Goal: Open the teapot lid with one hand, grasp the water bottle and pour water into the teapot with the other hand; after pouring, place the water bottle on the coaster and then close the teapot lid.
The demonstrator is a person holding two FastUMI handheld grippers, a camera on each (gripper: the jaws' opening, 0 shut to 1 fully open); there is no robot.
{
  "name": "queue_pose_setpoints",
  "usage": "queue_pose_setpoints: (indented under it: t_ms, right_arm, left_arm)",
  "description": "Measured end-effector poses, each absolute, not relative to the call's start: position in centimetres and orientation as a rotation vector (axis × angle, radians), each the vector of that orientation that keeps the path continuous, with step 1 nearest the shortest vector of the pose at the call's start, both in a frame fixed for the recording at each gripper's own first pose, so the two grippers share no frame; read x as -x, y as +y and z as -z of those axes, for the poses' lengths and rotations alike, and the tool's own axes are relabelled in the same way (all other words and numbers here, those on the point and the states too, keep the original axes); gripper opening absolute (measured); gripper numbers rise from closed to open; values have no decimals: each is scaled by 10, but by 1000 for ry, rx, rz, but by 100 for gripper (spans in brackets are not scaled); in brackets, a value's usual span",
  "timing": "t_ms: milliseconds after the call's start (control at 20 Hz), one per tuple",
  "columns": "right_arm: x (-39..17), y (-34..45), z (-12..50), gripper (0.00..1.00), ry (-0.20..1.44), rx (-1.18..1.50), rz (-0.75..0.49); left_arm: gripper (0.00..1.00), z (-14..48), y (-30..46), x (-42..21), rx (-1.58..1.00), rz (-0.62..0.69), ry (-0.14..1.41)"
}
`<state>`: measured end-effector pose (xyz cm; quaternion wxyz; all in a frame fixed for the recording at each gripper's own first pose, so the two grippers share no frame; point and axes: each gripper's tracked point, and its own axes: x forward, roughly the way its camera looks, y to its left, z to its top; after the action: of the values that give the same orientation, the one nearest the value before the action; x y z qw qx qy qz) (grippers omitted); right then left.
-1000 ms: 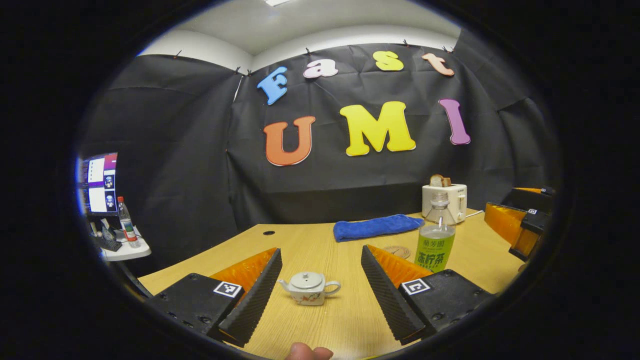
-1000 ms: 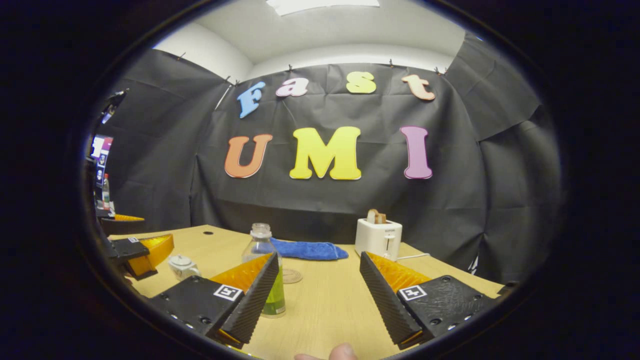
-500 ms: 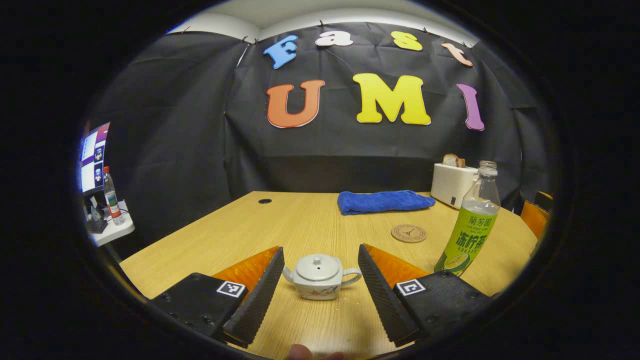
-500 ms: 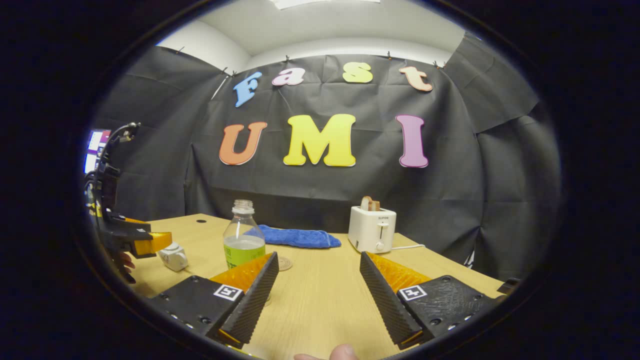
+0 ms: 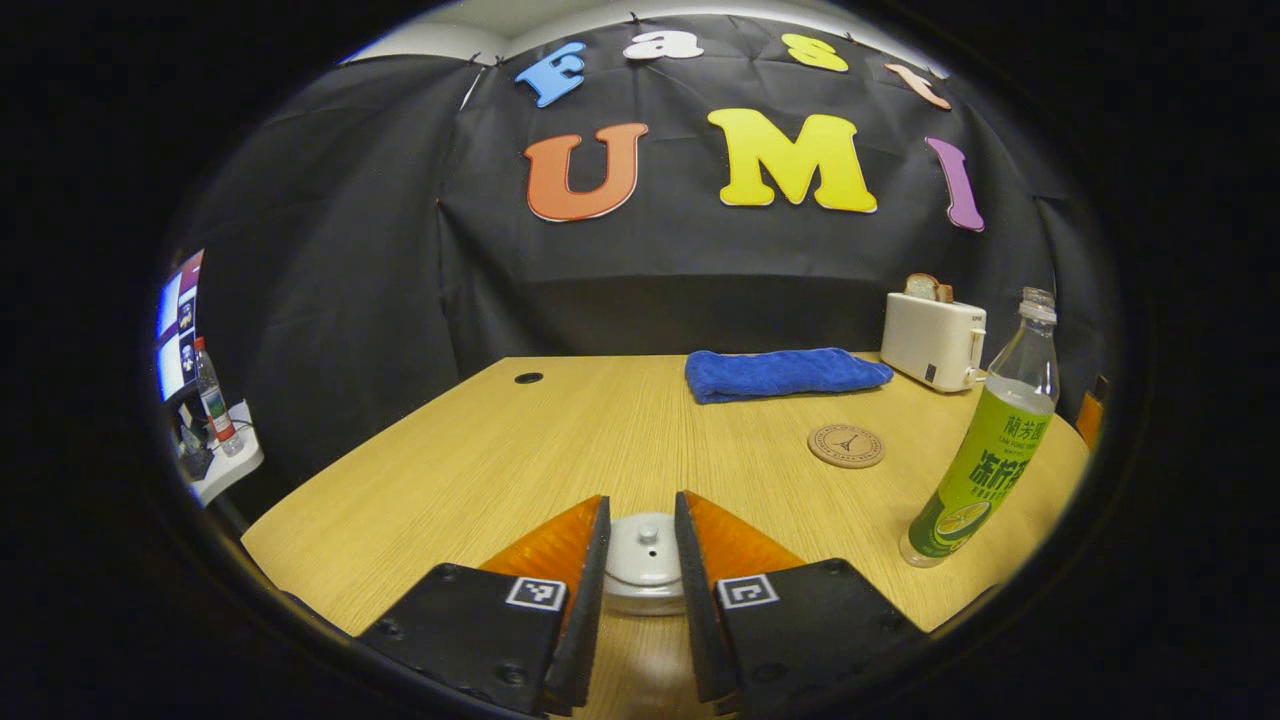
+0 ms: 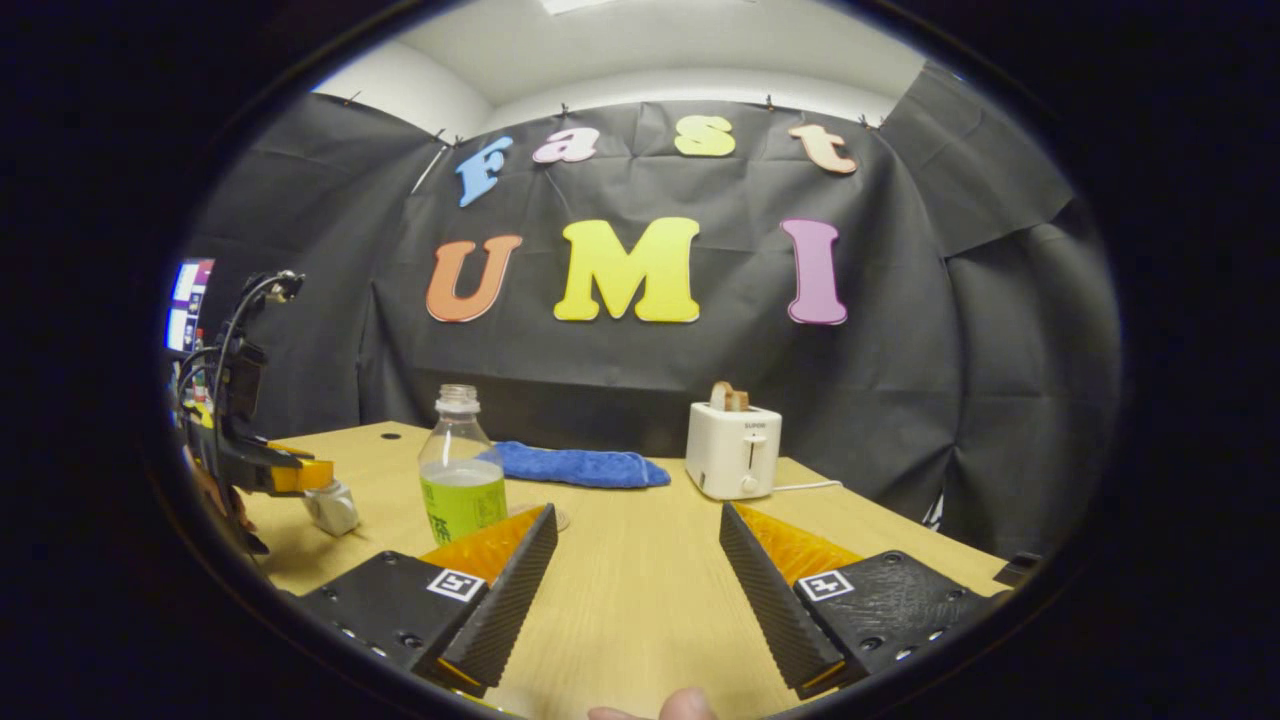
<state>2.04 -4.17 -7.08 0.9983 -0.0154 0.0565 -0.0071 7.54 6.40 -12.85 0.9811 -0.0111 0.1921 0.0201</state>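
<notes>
Glossy ceramic teapot point(image 5: 642, 560); matt wood-grain table point(image 5: 560, 440).

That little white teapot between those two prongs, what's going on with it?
A person holds a pair of tongs in each hand. The left tongs have narrowed around the lid of the small white ceramic teapot on the wooden table, though contact isn't clear. The right tongs hang open over bare table, short of the uncapped green-labelled plastic water bottle. The round cork coaster sits bare.

Black cloth wall point(image 6: 620, 380) fills the middle; white ceiling point(image 6: 640, 45) at the top; wooden counter point(image 5: 560, 440) below; small white side table point(image 5: 228, 470) at lower left.
</notes>
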Motion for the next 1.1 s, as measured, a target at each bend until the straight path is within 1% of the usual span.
queue_pose_setpoints:
  t_ms: [100,300,400,650,900,1100]
  right_arm:
    - [-21,-42,75,97,121,27,11]
    - [-22,-43,80,97,131,27,3]
    - [-23,-41,82,97,134,21,-8]
    - [-24,-31,89,98,150,14,-44]
    - [-20,2,92,98,154,1,-155]
    - [-21,30,103,98,193,4,-229]
  left_arm:
    - [27,129,64,-77,17,-57,384]
    - [6,126,62,-81,20,-51,367]
    - [3,124,61,-80,28,-41,362]
    - [3,101,60,-75,56,-7,319]
    - [3,71,62,-58,90,28,255]
    - [3,63,74,-36,98,7,234]
